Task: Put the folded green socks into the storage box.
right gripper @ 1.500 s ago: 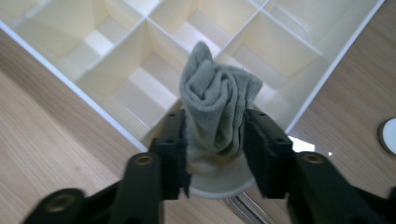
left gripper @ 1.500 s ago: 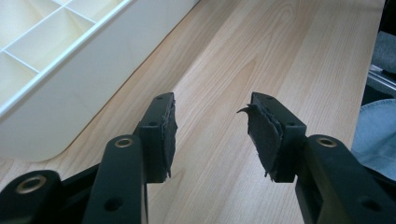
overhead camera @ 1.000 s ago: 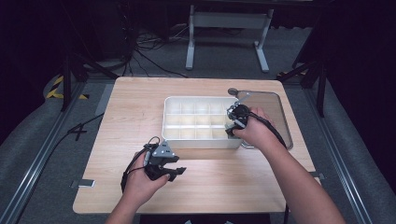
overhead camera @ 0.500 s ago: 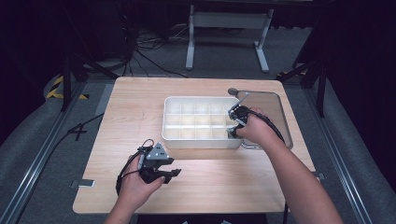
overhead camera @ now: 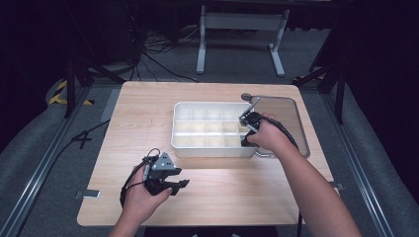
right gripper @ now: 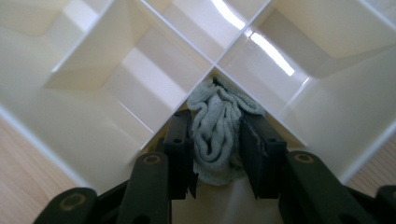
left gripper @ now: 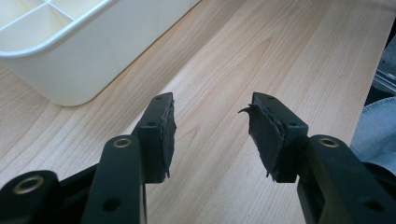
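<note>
Dark room, cables and a stand behind; a light wooden desk (overhead camera: 148, 113) carries a white divided tray (overhead camera: 185, 129), with a clear lid (overhead camera: 286, 113) lying just beside it on the right.

The right gripper (right gripper: 215, 154) is lowered into a compartment at the tray's right end, jaws pinching a bunched pale grey-green cloth (right gripper: 217, 135). The cloth is pressed into the corner where two dividers meet; judged as being stuffed into that cell, the corner serving as a backstop. Whether it is going in or coming out cannot be told.

The left gripper (left gripper: 212, 135) is held low over bare desk in front of the tray, jaws spread with nothing between them, its pad rubber frayed. It is judged as parked clear so the tray stays unobstructed. In the high view, it is seen near the front edge (overhead camera: 163, 180), well apart from the right gripper (overhead camera: 248, 129).
</note>
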Action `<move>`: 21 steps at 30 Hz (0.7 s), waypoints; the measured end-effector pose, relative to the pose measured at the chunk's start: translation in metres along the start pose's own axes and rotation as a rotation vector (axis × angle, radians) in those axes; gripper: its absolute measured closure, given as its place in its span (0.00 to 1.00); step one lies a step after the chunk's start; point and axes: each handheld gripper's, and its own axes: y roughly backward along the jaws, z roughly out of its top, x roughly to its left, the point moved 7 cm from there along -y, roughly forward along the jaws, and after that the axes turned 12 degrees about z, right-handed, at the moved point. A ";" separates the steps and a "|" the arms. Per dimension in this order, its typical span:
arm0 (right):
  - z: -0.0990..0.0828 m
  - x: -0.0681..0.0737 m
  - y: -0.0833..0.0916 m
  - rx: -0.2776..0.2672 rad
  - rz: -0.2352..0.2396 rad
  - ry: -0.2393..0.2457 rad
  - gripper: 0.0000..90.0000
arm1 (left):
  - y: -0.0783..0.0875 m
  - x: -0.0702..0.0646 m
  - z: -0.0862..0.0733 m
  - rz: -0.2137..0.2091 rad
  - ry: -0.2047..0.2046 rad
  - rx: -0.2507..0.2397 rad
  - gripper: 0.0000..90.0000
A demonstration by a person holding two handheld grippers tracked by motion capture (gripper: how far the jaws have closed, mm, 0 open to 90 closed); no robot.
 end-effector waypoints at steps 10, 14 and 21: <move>0.001 0.017 0.048 -0.234 0.001 0.101 0.61 | 0.000 -0.001 0.001 -0.006 0.001 0.000 0.57; -0.006 0.026 0.065 -0.329 0.044 0.125 0.57 | 0.001 -0.002 0.002 -0.019 -0.006 0.004 0.56; -0.028 0.044 0.079 -0.428 0.059 0.235 0.52 | 0.004 -0.002 0.004 -0.021 -0.012 0.004 0.55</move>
